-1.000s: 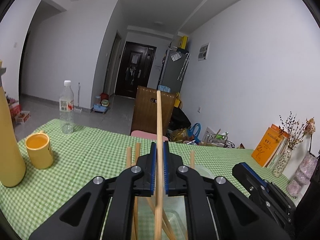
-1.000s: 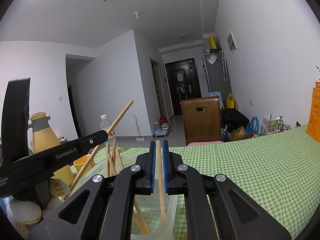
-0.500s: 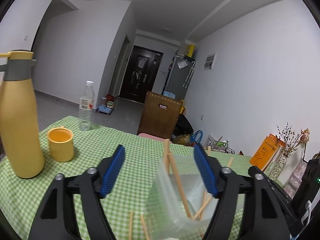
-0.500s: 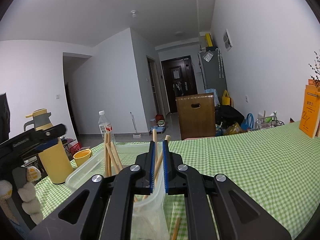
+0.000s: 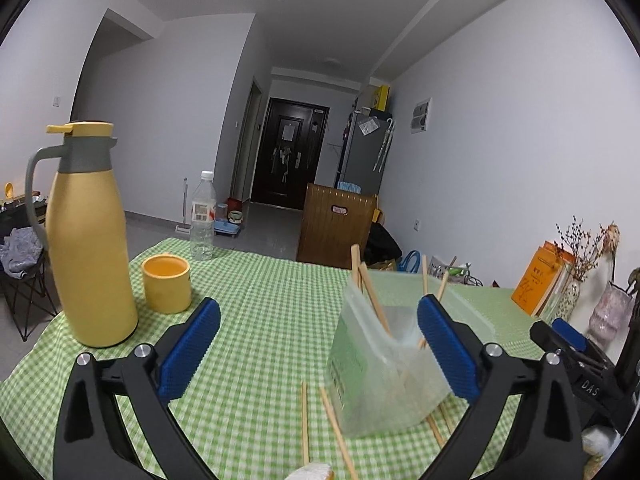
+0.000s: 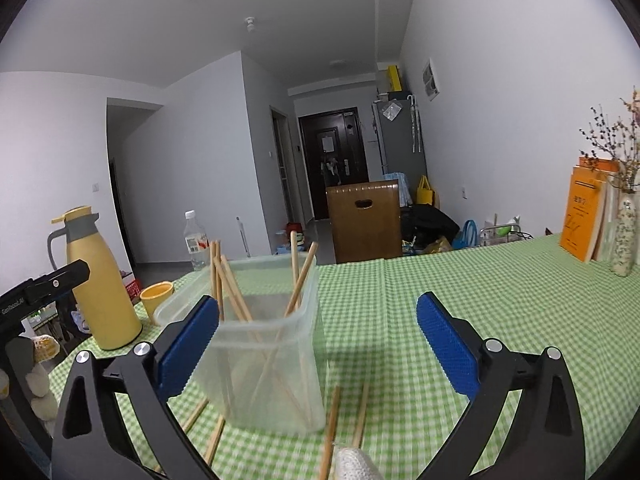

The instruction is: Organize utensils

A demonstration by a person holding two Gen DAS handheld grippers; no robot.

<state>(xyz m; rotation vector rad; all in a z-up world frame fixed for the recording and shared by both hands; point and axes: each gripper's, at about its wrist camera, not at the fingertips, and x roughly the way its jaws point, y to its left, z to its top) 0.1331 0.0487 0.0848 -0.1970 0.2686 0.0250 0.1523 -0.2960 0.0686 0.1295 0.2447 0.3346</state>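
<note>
The checked tablecloth [image 6: 440, 280] filled each frame's lower half. One clear tub [image 6: 264, 360], lower centre, held about five chopsticks [image 6: 298, 280]. Four loose chopsticks [image 6: 330, 420] lay beneath, lengthwise toward the cameras, nearest the right gripper [image 6: 318, 344]. It and the left gripper [image 5: 320, 348] were opening, empty.

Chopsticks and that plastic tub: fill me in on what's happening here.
A person is sorting chopsticks with two hand-held tongs. Several chopsticks stand in the clear plastic tub on the green checked tablecloth. More loose chopsticks lie beside it. The left tongs and right tongs are opening, nothing between their pads.
</note>
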